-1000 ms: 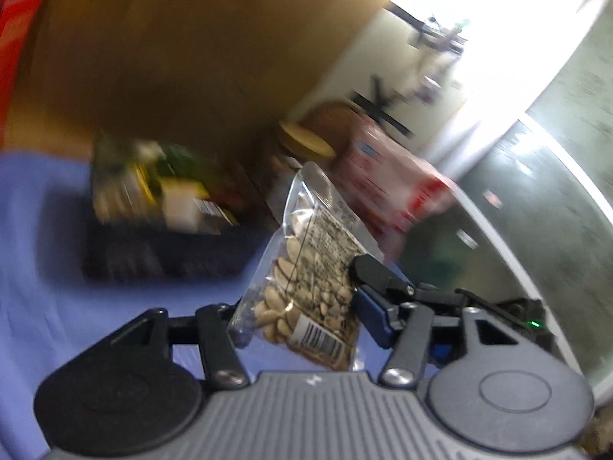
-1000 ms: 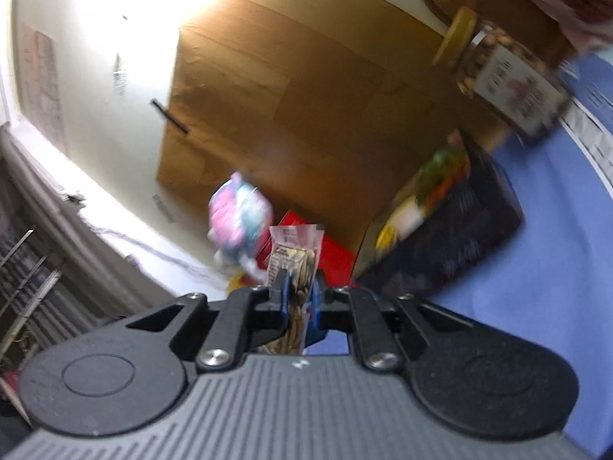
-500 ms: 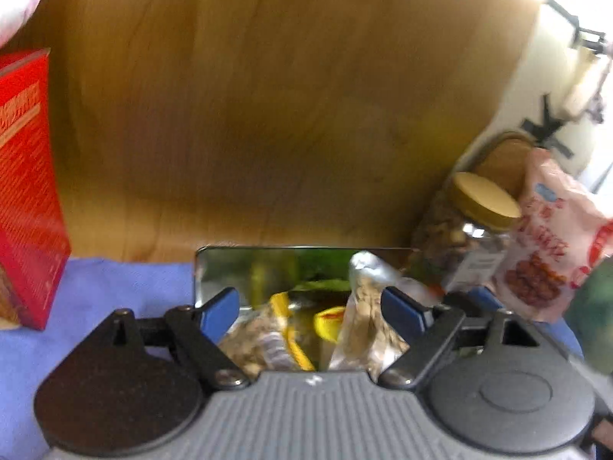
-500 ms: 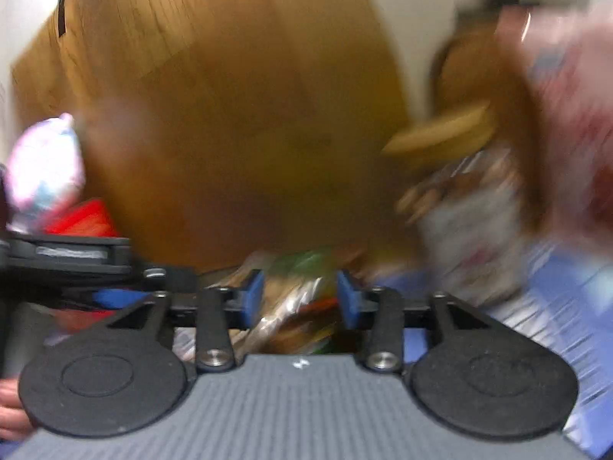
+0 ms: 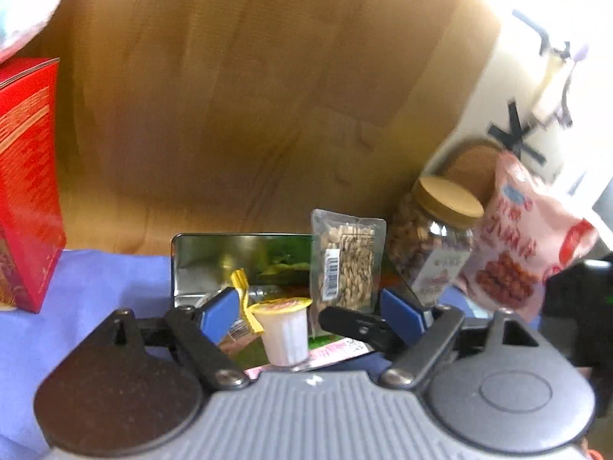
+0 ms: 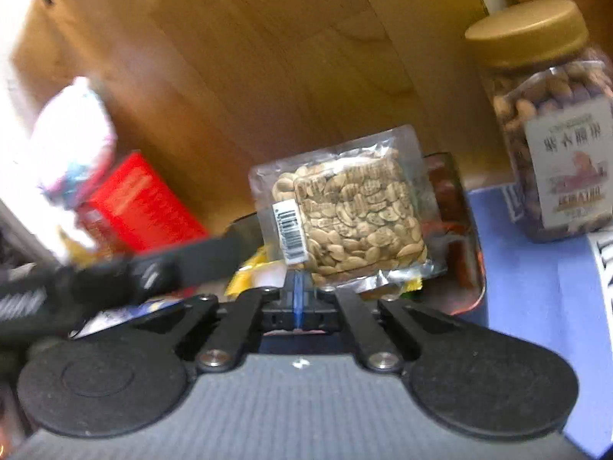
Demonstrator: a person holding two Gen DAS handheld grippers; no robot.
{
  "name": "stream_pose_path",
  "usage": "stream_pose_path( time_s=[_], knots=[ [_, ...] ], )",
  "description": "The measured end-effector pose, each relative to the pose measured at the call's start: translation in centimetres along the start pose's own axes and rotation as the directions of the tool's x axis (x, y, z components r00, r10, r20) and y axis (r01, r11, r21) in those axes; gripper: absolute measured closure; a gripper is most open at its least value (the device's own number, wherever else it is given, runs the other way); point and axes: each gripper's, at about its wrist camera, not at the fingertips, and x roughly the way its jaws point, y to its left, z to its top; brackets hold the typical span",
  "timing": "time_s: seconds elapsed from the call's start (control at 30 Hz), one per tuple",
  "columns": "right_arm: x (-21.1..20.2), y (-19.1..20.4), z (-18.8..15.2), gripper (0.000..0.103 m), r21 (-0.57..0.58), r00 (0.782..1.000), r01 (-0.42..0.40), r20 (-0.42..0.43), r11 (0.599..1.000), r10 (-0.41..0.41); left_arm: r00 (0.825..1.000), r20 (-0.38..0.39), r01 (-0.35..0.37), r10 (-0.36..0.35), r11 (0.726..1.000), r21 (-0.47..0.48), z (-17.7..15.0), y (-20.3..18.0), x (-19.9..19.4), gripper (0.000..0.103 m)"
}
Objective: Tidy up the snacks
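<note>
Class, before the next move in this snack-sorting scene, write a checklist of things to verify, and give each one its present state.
1. Right gripper jaws shut, having just closed: ok.
2. Seed packet actually pinched by those jaws: cannot tell; its lower edge meets their tips.
3. Seed packet upright over the open tin: ok.
4. Left gripper jaws open, having just been opening, with the pads clear of the jelly cup that stands between them: ok.
5. Nut jar upright, lid on, beside the tin and not in it: ok.
</note>
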Motion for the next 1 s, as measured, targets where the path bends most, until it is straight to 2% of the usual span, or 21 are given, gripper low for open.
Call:
stream_pose_path(
  time_s=[0.07,0.1,0.2,0.33,0.43,0.5,0.53,0.6,0.77,0.83,0.9,1.0],
  knots=[
    [-0.4,0.0,0.0,0.092,0.011,0.998,-0.049,-0.029,0.999,0.049,1.000,0.005,0.002,-0.002,1.000,-0.014,0.0,0.3,-0.3,0.019],
    [-1.2,-0.1,-0.1,0.091,0.012,0.998,-0.062,-0.018,0.998,0.062,1.000,0.015,0.008,-0.007,1.000,-0.011,0.0,0.4,-0.7,0.019],
    [-3.8,-0.4,0.5,0.089,0.008,0.994,-0.071,0.079,0.997,0.070,0.999,0.046,-0.001,0.000,1.000,0.001,0.2,0.5,-1.5,0.019],
    [-4.9,-2.1,3.0,0.085,0.066,0.986,-0.023,0.168,0.998,0.012,0.999,0.038,0.003,-0.002,1.000,-0.018,0.3,0.6,-1.5,0.019],
    [-2.6,-3.1,4.7,0.069,0.080,0.990,0.007,0.141,0.997,-0.018,0.999,0.043,0.004,-0.004,1.000,-0.005,0.0,0.3,-1.8,0.019],
    [-0.4,-3.8,4.9,0.069,0.094,0.998,0.011,0.058,0.996,-0.017,0.999,0.047,0.003,-0.003,1.000,0.001,-0.2,0.3,-2.2,0.019],
    [-0.1,-3.5,4.6,0.071,0.043,0.996,0.048,0.067,0.998,-0.051,0.999,0.046,0.000,0.000,1.000,0.006,-0.3,0.4,-2.3,0.019],
    [-0.1,-2.6,4.2,0.070,-0.008,0.994,0.102,0.031,0.995,-0.102,0.999,0.048,-0.015,0.014,1.000,0.018,-0.4,0.6,-2.6,0.019],
    [-1.0,-1.5,3.4,0.069,-0.063,0.989,0.147,-0.007,0.987,-0.147,0.997,0.053,-0.052,0.051,0.998,0.025,-0.7,0.9,-2.5,0.019],
    [-1.8,-1.0,3.0,0.069,-0.049,0.992,0.129,0.001,0.990,-0.129,0.995,0.065,-0.072,0.070,0.997,0.033,-1.1,0.8,-2.9,0.019],
    [-3.9,-1.1,2.4,0.069,-0.018,0.995,0.084,0.057,0.996,-0.083,0.992,0.088,-0.092,0.086,0.994,0.060,-1.6,0.3,-3.6,0.019],
    [-7.8,-1.2,0.5,0.069,0.001,0.988,0.074,0.136,0.997,-0.073,0.985,0.133,-0.124,0.111,0.988,0.091,-2.6,-0.2,-5.6,0.019]
  ],
)
